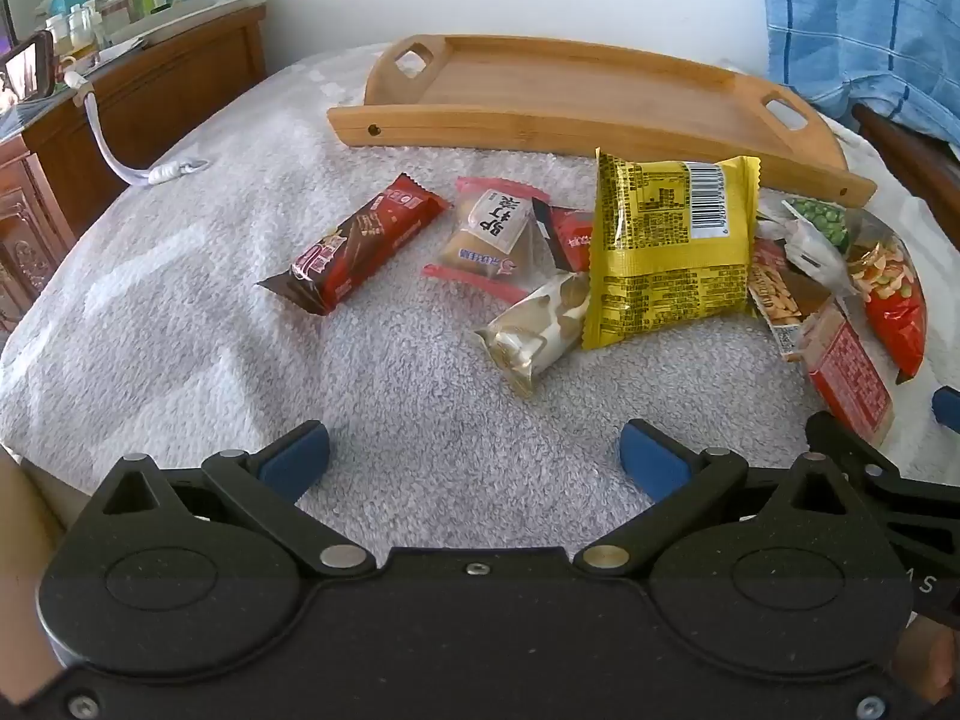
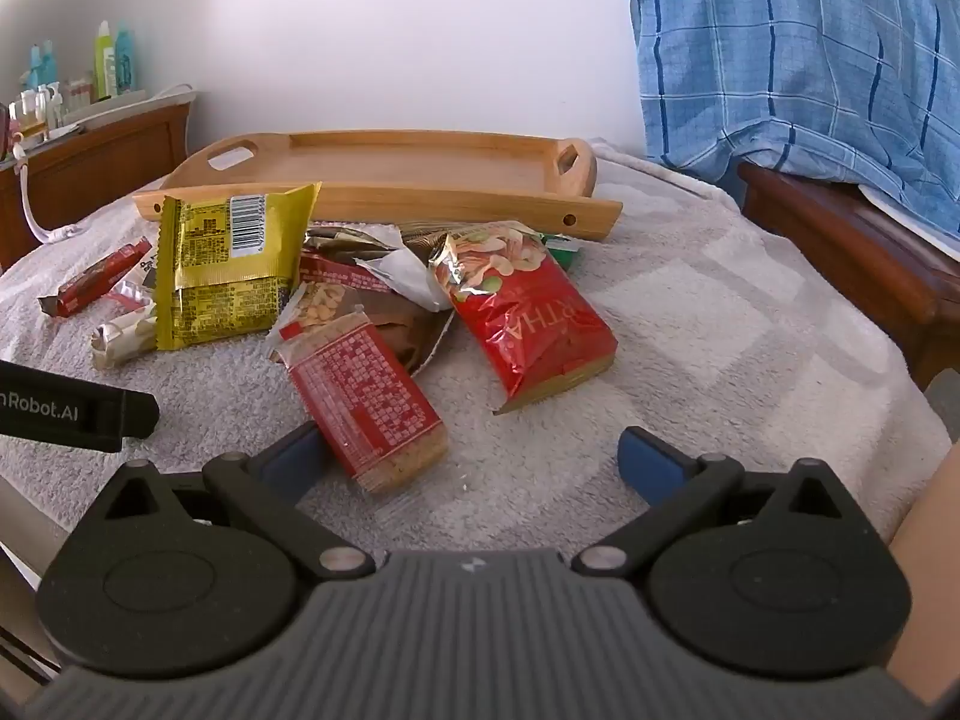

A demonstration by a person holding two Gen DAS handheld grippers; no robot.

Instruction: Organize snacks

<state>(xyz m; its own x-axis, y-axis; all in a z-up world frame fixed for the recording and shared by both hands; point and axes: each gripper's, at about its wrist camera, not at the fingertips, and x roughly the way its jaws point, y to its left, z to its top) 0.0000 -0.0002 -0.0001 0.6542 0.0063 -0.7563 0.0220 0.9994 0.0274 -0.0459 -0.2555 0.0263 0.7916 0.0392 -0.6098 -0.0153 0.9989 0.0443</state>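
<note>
Left gripper [image 1: 474, 459]: fingers spread wide, nothing between the blue pads – it hovers over bare blanket, short of the snacks.
Right gripper [image 2: 471, 459]: also spread, holding nothing; the near end of the red cracker pack [image 2: 366, 402] lies just by its left pad.
Wooden tray [image 1: 540, 126]: one, with two cut-out handles, at the far side of the grey blanket [image 1: 210, 312], nothing in it.
Snacks: all on the blanket in front of the tray, none inside.
Yellow packet [image 1: 669, 252]: one, barcode side up, propped on the heap.
Chocolate bar [image 1: 354, 243]: one, red-brown wrapper, lying apart to the left.
Pink-edged cake packet [image 1: 486, 237]: one, beside the bar.
Pale wafer packet [image 1: 540, 321]: one, touching the yellow packet's lower corner.
Red nut bag [image 2: 528, 318]: one – at the right of the heap.
Rest of heap: several overlapping wrappers; exact count cannot be told.
</note>
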